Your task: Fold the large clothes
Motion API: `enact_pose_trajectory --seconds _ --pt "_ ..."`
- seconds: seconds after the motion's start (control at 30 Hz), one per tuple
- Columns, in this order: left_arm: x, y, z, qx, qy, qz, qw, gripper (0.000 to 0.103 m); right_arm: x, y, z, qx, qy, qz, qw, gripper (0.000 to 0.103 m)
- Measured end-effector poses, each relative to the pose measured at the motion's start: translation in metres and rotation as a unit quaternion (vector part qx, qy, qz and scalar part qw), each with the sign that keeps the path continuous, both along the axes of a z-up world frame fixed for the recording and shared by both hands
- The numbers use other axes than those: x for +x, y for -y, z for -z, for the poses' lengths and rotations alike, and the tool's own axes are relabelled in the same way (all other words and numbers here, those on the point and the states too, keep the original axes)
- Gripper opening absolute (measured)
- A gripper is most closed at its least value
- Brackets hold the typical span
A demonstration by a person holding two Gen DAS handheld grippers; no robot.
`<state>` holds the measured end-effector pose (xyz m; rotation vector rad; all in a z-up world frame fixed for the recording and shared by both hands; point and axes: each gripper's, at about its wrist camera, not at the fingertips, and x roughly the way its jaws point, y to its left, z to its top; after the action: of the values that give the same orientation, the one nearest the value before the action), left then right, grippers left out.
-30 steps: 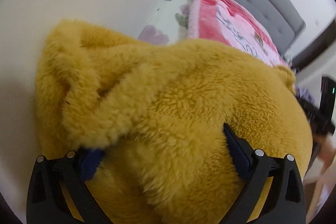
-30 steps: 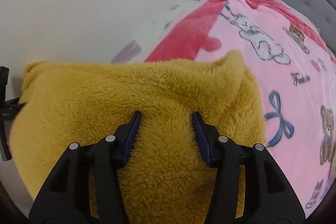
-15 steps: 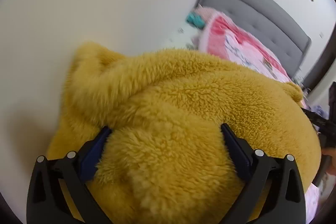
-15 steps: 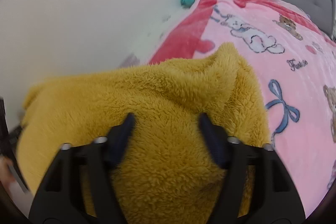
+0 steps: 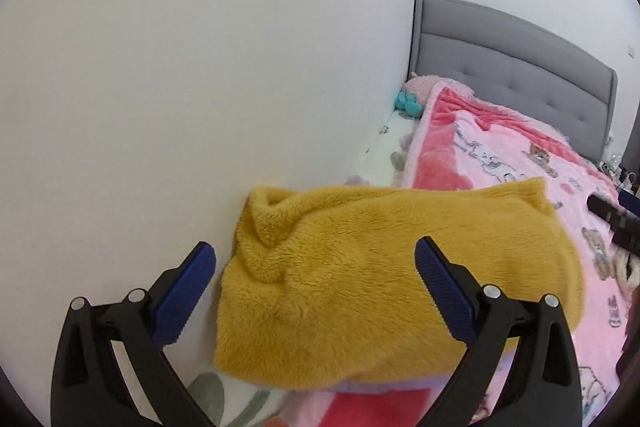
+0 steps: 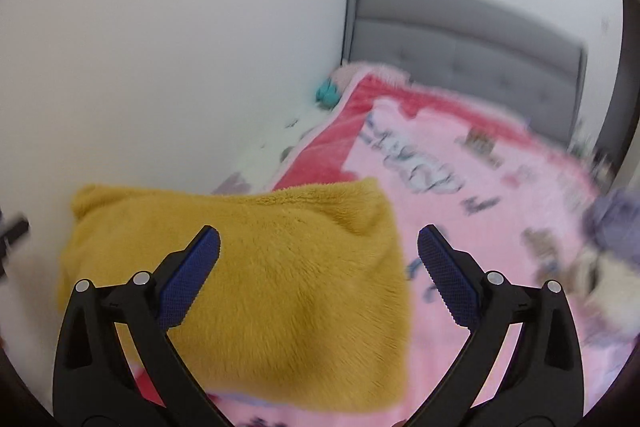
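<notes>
My left gripper & right gripper both gape w/ nothing btwn the pads; right jaws are opening out. The fluffy mustard-yellow fleece garment lies free as a folded bundle on the pink cartoon-print blanket, near the wall, prob. parked as done. Long axis runs across the bed.
</notes>
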<state>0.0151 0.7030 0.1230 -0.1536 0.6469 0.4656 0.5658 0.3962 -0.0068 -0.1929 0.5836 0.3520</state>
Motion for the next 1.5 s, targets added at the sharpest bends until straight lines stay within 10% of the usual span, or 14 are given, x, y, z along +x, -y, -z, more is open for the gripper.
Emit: enact_pose_trajectory --seconds 0.47,0.73,1.13,1.5 --pt "0.008 -0.001 0.0 -0.01 0.008 0.041 0.9991 0.098 -0.05 0.0 -0.018 -0.025 0.019 -0.04 0.999 0.095" --pt "0.094 -0.073 0.045 -0.036 -0.091 0.162 0.982 0.097 -0.032 -0.014 0.001 -0.048 0.01 -0.048 0.998 0.095" --pt "0.16 -0.134 0.106 -0.143 -0.16 0.159 0.9637 0.042 -0.019 -0.013 0.026 -0.048 -0.001 -0.053 0.997 0.095" --pt "0.183 -0.121 0.117 -0.09 -0.187 0.158 0.9655 0.014 -0.01 -0.01 0.037 -0.045 -0.019 -0.048 0.998 0.095"
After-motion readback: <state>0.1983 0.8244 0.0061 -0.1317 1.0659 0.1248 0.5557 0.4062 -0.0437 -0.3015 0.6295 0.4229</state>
